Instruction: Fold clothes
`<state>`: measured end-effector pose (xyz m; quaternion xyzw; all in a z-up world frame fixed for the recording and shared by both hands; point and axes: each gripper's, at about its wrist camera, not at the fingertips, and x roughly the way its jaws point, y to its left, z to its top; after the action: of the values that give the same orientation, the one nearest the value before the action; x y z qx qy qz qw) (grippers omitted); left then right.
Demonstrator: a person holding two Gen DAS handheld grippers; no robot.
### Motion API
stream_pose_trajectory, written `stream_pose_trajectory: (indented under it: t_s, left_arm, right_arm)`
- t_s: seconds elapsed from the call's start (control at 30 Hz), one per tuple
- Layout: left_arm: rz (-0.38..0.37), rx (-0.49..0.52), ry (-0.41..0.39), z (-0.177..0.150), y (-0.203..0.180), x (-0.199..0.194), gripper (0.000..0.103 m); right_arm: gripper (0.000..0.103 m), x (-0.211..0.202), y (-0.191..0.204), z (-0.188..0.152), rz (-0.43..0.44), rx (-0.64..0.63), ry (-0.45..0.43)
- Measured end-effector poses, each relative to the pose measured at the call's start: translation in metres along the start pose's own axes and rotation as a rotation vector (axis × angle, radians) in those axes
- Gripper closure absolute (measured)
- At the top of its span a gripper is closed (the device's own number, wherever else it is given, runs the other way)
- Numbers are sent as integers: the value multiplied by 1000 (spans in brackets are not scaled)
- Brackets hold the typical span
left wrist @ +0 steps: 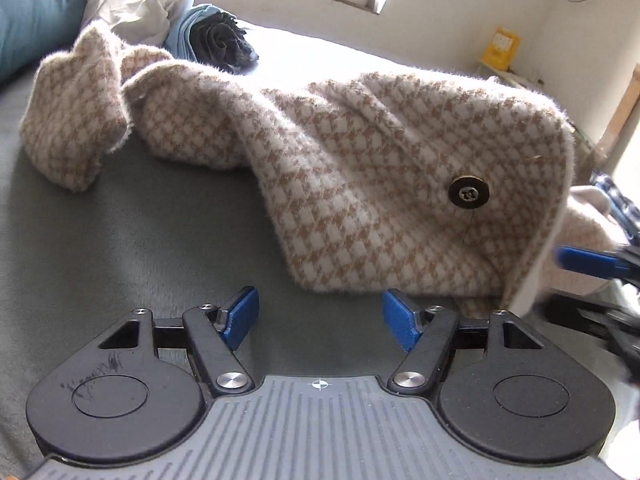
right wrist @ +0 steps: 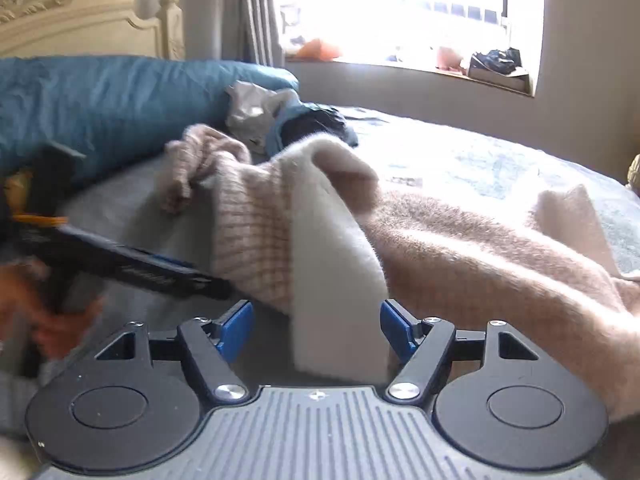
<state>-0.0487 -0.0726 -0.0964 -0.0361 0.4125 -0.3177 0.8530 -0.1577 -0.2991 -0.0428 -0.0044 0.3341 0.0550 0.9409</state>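
A fuzzy beige-and-white houndstooth jacket (left wrist: 360, 160) with a dark metal button (left wrist: 468, 194) lies rumpled on the grey-green bed sheet (left wrist: 140, 240). My left gripper (left wrist: 320, 320) is open and holds nothing; it hovers over the sheet just short of the jacket's near hem. The right gripper's blue finger (left wrist: 588, 262) reaches in at the jacket's right edge. In the right wrist view, a flap of the jacket's white lining (right wrist: 336, 272) hangs between the wide-apart jaws of my right gripper (right wrist: 316, 328), with a gap at the left pad. The left gripper (right wrist: 120, 264) and a hand (right wrist: 48, 320) are blurred at the left.
A blue duvet (right wrist: 100, 100) runs along the head of the bed under a cream headboard (right wrist: 80, 20). A white garment (left wrist: 136, 8) and a dark folded one (left wrist: 224, 40) are piled behind the jacket. A bright window sill (right wrist: 400, 60) holds clutter. A yellow packet (left wrist: 502, 48) stands at the right wall.
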Motion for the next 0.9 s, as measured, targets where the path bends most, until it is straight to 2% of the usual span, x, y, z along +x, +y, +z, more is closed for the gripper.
stream_pose_trajectory:
  t_s: [0.03, 0.07, 0.1, 0.13, 0.17, 0.33, 0.5, 0.6, 0.73, 0.8, 0.83, 0.9]
  left_arm:
    - [-11, 0, 8, -2, 3, -2, 34]
    - [-33, 9, 13, -4, 4, -7, 34]
    - [-66, 28, 12, -7, 5, -13, 34]
    - [-99, 46, 12, -9, 5, -20, 34]
    - [-131, 66, 13, -11, 5, -26, 34]
    - [-272, 151, 9, -21, -4, -58, 34]
    - [-326, 111, -99, -14, -24, -81, 33]
    - [-359, 71, -179, -6, -33, -100, 33]
    - [-360, 28, -229, 5, -30, -123, 32]
    - [-337, 8, -213, 2, -25, -128, 31]
    - [-313, -3, -197, 0, -22, -127, 31]
    - [-253, -44, -147, -5, -16, -118, 31]
  right_arm:
    - [31, 11, -1, 1, -7, 8, 16]
    - [43, 22, -3, 2, -8, 21, 55]
    - [58, 32, -3, 6, 13, 47, 96]
    - [90, 35, -7, 8, 63, 94, 114]
    - [96, 37, -11, 10, 112, 139, 129]
    - [97, 15, -22, 35, 352, 314, 58]
    - [97, 14, -27, 68, 540, 468, -6]
    - [97, 11, -21, 93, 687, 533, -62]
    - [97, 4, -15, 122, 884, 588, -161]
    - [97, 12, -10, 125, 935, 600, -143]
    - [96, 20, -6, 122, 928, 614, -98]
    - [93, 41, -2, 112, 851, 648, 21]
